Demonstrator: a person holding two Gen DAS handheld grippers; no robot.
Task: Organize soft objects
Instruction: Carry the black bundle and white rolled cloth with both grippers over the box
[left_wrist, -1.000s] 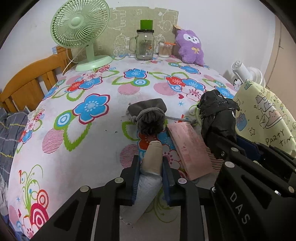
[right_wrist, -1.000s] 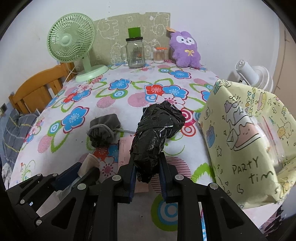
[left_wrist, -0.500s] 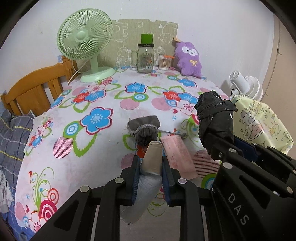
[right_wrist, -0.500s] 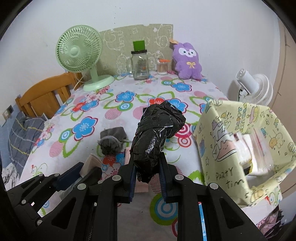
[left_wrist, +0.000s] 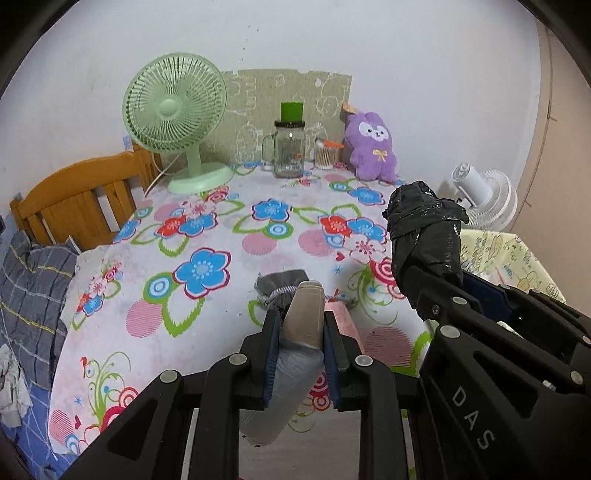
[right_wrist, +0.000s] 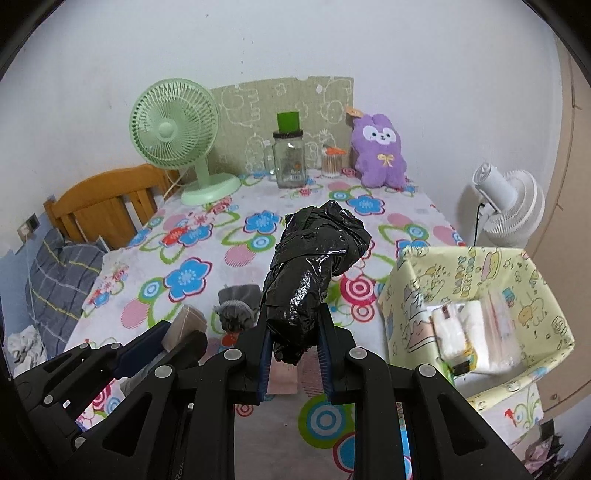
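**Soft bundles held above the flowered table, one in each gripper**

Soft bundles are clamped in both tongs. The left gripper (left_wrist: 300, 325) is closed narrow on a beige-and-grey roll (left_wrist: 295, 354), whose beige tip sticks out past the blue pads while its grey end hangs below the jaws. The right gripper (right_wrist: 292, 339) is closed narrow on a black plastic-wrapped bundle (right_wrist: 310, 269), which rises out of the jaws toward the far side, shiny and crinkled. In the left wrist view this black bundle (left_wrist: 424, 236) shows to the right of the roll, and both are clear of the tabletop.

Below them, the table (right_wrist: 155, 258) is covered by a cloth printed with blue, red and pink flowers. A small grey drawstring pouch (right_wrist: 236, 306) lies on it near the middle, just beyond the held roll, and a pink flat packet (left_wrist: 345, 317) lies beside it on the right, partly hidden by the jaws.

At the right edge of the table stands an open yellow box (right_wrist: 413, 291) with cartoon print; white packets (right_wrist: 465, 332) lie inside it.

Along the far edge sit a green desk fan (right_wrist: 173, 133) on the left, a glass jar (right_wrist: 290, 158) with a green top in the middle, a small cup of cotton swabs (right_wrist: 332, 162), and a purple plush toy (right_wrist: 380, 151). A white fan (right_wrist: 513, 206) stands off the table on the right, and a wooden chair (left_wrist: 81, 199) with grey checked cloth (left_wrist: 33, 291) is on the left.
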